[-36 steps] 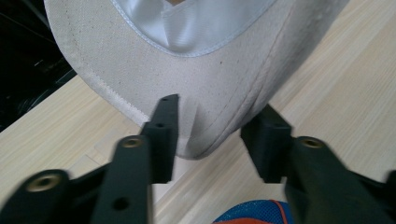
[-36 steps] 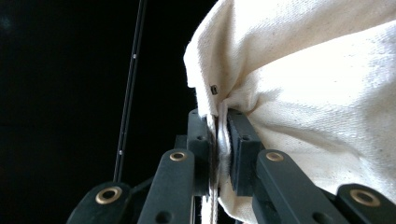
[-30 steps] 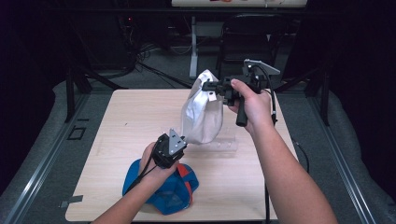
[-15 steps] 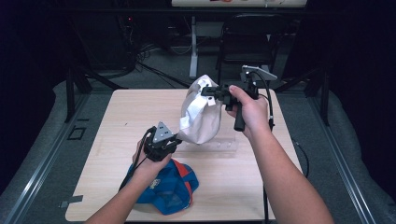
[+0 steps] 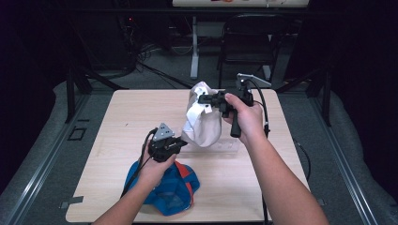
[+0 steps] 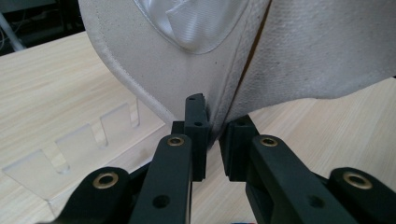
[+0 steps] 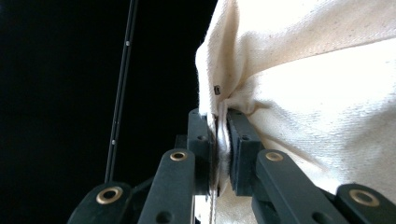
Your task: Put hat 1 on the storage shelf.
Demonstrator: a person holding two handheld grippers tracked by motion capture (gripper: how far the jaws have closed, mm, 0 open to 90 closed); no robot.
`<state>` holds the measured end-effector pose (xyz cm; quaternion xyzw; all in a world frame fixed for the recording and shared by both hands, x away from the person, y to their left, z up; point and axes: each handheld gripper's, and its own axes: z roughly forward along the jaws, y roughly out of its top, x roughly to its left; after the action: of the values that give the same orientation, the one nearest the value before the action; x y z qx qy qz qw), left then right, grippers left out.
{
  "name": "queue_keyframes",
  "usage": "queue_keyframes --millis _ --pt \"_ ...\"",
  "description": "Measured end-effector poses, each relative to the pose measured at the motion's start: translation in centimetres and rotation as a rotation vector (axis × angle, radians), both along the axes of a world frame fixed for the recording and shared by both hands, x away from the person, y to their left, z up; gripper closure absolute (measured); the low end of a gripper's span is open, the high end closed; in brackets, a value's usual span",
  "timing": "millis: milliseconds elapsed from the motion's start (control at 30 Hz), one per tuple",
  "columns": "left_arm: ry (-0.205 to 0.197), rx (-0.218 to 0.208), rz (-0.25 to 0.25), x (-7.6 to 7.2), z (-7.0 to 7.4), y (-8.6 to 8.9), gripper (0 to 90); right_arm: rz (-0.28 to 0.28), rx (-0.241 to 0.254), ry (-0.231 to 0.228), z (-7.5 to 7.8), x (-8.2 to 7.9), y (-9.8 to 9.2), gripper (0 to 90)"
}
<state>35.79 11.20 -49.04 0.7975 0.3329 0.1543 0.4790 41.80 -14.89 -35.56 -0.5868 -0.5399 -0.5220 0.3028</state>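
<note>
Dark room behind, chair and cables past the far edge of the light wood tabletop [image 5: 122, 117]. I had the white cap [image 5: 202, 123] lifted over the middle of the tabletop, hanging above a clear plastic stand [image 5: 220, 146]. Right claw [image 5: 202, 99] was clamped on the cap's upper edge; in the right gripper view the cream fabric sat pinched flat between the pads. Left claw [image 5: 182, 143] had just been closing and its jaws had narrowed onto the cap's lower rim, seam caught between them in the left gripper view. Blue cap with orange trim [image 5: 164, 187] lay on the near edge, under my left forearm.
</note>
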Motion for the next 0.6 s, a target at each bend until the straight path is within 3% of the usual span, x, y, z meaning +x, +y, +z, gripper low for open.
queue_keyframes --millis 233,533,600 --pt "0.013 0.006 0.010 0.1 -1.3 0.4 82.8 0.004 -0.018 0.013 -0.5 0.2 0.3 82.0" --pt "0.017 -0.062 0.023 -0.2 -2.6 1.0 83.3 0.019 -0.013 0.018 -1.1 0.3 1.2 81.9" --pt "0.005 -0.056 0.009 -0.2 -2.6 1.1 83.5 0.024 -0.016 0.017 -1.2 0.3 1.3 82.0"
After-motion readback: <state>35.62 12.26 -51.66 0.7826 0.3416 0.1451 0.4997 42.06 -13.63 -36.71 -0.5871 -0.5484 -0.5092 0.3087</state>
